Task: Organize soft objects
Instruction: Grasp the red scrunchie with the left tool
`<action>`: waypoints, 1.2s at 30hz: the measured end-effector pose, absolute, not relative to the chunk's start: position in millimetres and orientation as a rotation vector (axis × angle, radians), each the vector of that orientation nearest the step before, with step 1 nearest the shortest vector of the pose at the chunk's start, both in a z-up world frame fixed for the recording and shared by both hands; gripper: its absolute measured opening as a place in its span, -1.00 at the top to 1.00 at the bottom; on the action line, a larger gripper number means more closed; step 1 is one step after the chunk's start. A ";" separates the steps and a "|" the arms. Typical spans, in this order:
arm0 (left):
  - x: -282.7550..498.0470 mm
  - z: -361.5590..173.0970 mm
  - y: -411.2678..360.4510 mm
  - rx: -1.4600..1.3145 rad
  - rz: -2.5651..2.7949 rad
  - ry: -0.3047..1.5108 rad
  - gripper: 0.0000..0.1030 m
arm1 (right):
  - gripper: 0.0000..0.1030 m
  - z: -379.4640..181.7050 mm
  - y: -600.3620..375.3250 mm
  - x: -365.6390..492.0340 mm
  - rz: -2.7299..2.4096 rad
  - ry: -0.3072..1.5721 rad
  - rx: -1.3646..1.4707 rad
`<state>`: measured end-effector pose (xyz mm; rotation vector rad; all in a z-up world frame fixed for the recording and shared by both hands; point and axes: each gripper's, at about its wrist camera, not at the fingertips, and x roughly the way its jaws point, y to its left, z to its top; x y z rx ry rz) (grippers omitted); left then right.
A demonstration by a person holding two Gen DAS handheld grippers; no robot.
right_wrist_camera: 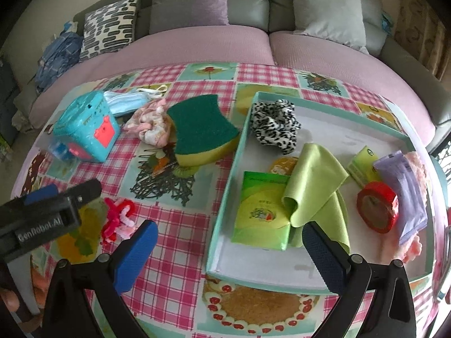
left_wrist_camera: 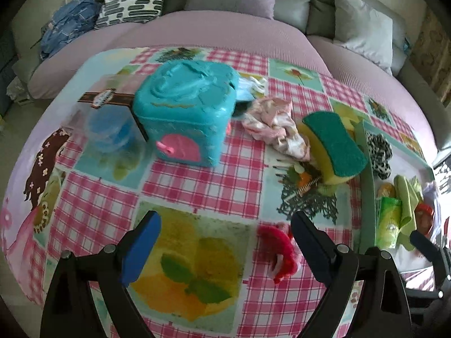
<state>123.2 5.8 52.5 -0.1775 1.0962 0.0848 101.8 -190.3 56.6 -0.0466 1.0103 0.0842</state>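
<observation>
Red pipe-cleaner toy (left_wrist_camera: 279, 253) beside open left hand-held gripper (left_wrist_camera: 225, 242)

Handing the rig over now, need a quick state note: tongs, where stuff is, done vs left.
Left tongs: open, empty, low over the table, the red pipe-cleaner toy just inside the right finger.
Right tongs: open, empty, at the near-left corner of the tray.
Done, in tray: leopard scrunchie, green cloth, tissue pack, red tape, purple pack.
Left on table: toy, sponge, pink scrunchie, face mask. Teal box is hard; probably stays.
</observation>
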 end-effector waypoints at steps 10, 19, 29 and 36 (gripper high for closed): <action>127.1 40.5 -4.5 -0.133 0.053 1.186 -0.81 | -1.00 58.8 -198.4 103.3 0.056 0.999 -0.038; 124.8 39.4 -23.0 -0.098 -0.038 1.186 -0.81 | -1.00 61.5 -208.7 104.1 0.029 0.991 -0.010; 123.0 34.9 -43.6 -0.068 -0.134 1.215 0.11 | -1.00 62.4 -211.8 105.0 0.022 0.986 0.002; 127.6 32.4 -41.6 -0.081 -0.140 1.203 0.30 | -1.00 62.5 -211.9 105.4 0.022 0.987 0.001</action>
